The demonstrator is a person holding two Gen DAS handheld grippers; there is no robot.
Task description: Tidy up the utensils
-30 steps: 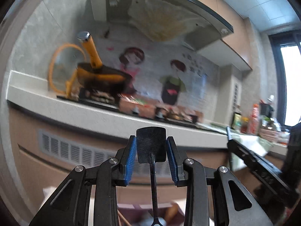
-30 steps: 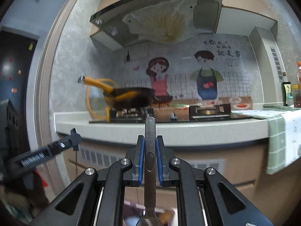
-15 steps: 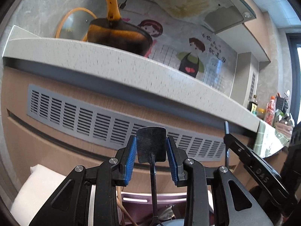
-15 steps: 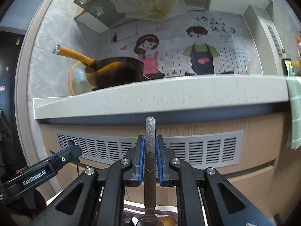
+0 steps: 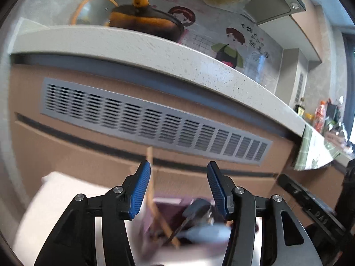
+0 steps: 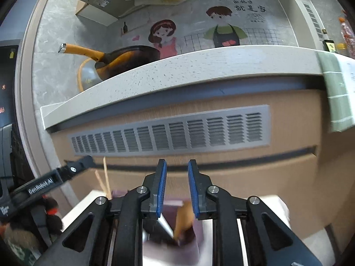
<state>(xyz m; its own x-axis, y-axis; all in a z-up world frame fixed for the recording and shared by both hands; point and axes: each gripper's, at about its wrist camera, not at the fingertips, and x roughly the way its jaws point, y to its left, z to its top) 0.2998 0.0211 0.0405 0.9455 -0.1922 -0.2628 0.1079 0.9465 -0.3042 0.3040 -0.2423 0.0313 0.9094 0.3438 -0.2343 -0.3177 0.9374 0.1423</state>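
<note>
Both the left gripper (image 5: 178, 187) and right gripper (image 6: 176, 184) stood spread, holding nothing. The utensils (image 5: 195, 221) sat blurred in the purple holder (image 6: 168, 201) just below their fingertips. Withdrawing carelessly might snag the upright chopsticks (image 5: 150, 177), tipping everything.

Two claws (image 5: 178, 186) (image 6: 177, 184); one pan (image 6: 124, 61); one vent grille (image 6: 177, 130); one purple holder (image 5: 168, 208)

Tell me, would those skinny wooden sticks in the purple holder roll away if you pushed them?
Probably not: the wooden sticks lean inside the purple holder, which should hem them in. They look thin, so likely light and somewhat stiff. Loose on a flat top, they might roll.
</note>
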